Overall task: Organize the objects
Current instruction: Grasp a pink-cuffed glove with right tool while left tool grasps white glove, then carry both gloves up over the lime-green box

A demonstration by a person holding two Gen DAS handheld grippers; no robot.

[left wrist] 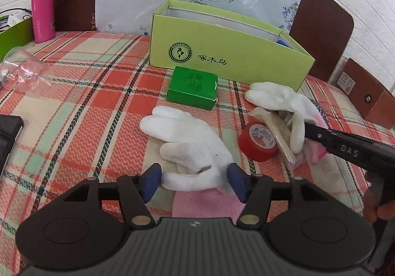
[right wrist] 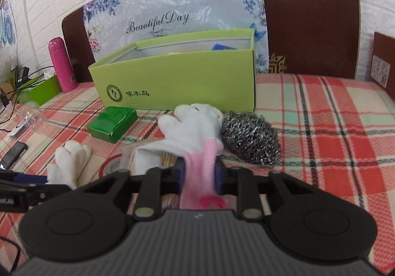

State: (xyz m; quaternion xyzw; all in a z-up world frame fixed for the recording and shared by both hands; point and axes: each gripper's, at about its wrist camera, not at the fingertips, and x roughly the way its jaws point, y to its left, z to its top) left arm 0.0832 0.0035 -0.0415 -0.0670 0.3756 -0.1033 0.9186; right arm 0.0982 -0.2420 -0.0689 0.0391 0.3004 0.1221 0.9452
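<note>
On checked cloth, right gripper (right wrist: 198, 174) pinches a soft, limp white glove (right wrist: 195, 128) by its pink cuff; left gripper (left wrist: 195, 181) spread.

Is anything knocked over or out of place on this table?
Yes. A clear plastic cup lies tipped on its side near the table's left edge. One white glove is draped untidily over a packet of sticks.

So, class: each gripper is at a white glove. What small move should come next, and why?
Probably close the left gripper on the near glove: its pads straddle the cuff without pressing, while the right gripper already pinches the other glove's pink cuff.
</note>
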